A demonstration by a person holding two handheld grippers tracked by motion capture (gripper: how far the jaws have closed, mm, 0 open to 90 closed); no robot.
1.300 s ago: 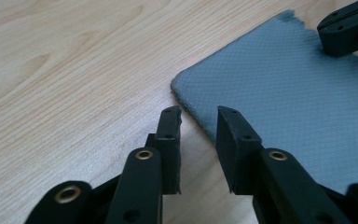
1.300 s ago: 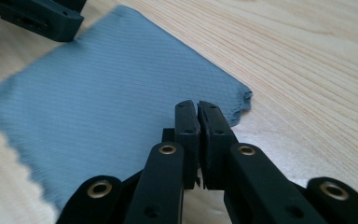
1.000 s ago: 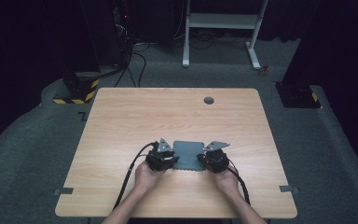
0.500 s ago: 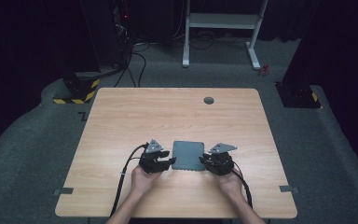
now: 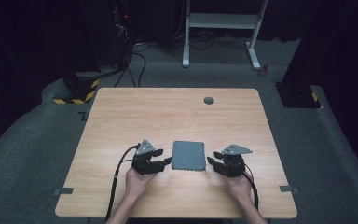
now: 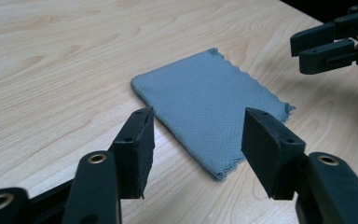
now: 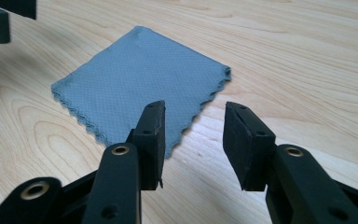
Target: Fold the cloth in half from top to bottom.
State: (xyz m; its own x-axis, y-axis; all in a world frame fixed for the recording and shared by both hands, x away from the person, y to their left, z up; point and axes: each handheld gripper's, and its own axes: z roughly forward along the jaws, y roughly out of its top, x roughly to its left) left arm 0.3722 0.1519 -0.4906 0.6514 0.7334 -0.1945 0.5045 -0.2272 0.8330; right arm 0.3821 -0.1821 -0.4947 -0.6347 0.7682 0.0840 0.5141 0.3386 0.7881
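Observation:
A folded grey cloth (image 5: 189,155) lies flat on the wooden table (image 5: 168,112), near the front middle. My left gripper (image 5: 168,161) hovers just off the cloth's left edge and my right gripper (image 5: 210,162) just off its right edge. Both point inward at the cloth. In the left gripper view the cloth (image 6: 209,107) lies beyond the parted jaws of the left gripper (image 6: 196,126), with the right gripper (image 6: 307,46) farther off. In the right gripper view the cloth (image 7: 135,93) lies ahead of the right gripper (image 7: 193,126). Both pairs of jaws have just been opening, with nothing between them.
A small dark round grommet (image 5: 209,100) sits near the table's far edge. On the floor behind stand a white frame (image 5: 223,21), cables and a yellow-and-black striped base (image 5: 77,91). Grey tape tabs (image 5: 63,191) mark the table's front corners.
Both grippers have drawn back sideways from the cloth's edges and risen a little, and their jaws have opened. The cloth stays flat on the table, let go.

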